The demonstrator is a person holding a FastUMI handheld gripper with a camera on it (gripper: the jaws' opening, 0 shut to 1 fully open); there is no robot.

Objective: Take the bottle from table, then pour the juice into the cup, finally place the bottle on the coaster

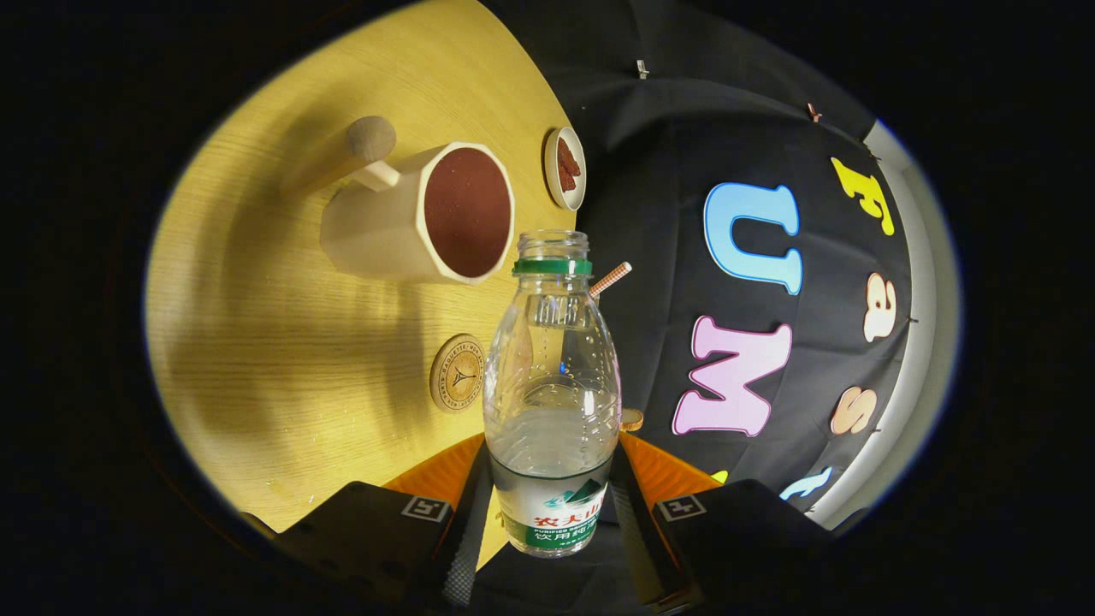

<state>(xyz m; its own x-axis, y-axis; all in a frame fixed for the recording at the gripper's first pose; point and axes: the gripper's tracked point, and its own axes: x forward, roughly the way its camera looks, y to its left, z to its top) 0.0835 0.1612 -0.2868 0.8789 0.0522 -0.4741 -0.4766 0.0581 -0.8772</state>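
A clear plastic bottle (pixel 552 385) with a green neck ring, no cap and a little liquid inside sits between my two fingers, and my gripper (pixel 552 500) is shut on its lower body. The view is rolled sideways, so the wooden table (pixel 282 359) stands on edge. Beyond the bottle's mouth is a cream octagonal cup (pixel 428 214) with a ball-tipped handle and a dark red-brown inside. A round wooden coaster (pixel 458 372) lies on the table just beside the bottle's shoulder, nearer than the cup.
A small white dish (pixel 565 168) with reddish pieces sits near the table's edge past the cup. A striped straw tip (pixel 610 280) pokes out behind the bottle neck. The booth's black cloth wall hangs off the table's edge.
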